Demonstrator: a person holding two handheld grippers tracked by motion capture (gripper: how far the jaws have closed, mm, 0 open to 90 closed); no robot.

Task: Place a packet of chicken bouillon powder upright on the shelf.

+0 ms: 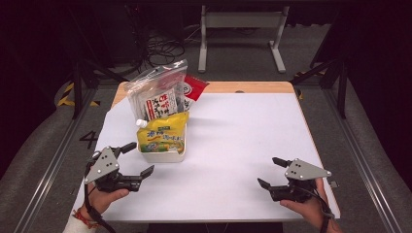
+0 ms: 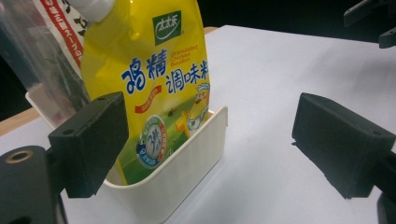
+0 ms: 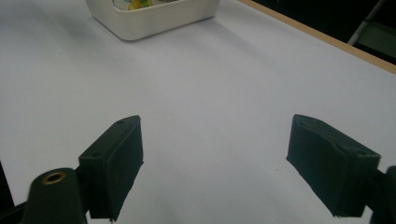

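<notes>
Glossy yellow spouted pouch [image 1: 162, 136], soft plastic with a white cap, stands upright in a smooth white rectangular tub [image 1: 163, 156] with rounded corners, left of centre on the matte white table [image 1: 243, 131]. Behind it in the tub, crinkly clear bags [image 1: 156, 90] and a red packet [image 1: 195, 87]. Left gripper [image 1: 137, 159] near the tub's near-left corner, blocky black jaws spread wide, holding nothing. Right gripper [image 1: 272, 172] far right, near edge, jaws wide over bare tabletop, touching nothing.
</notes>
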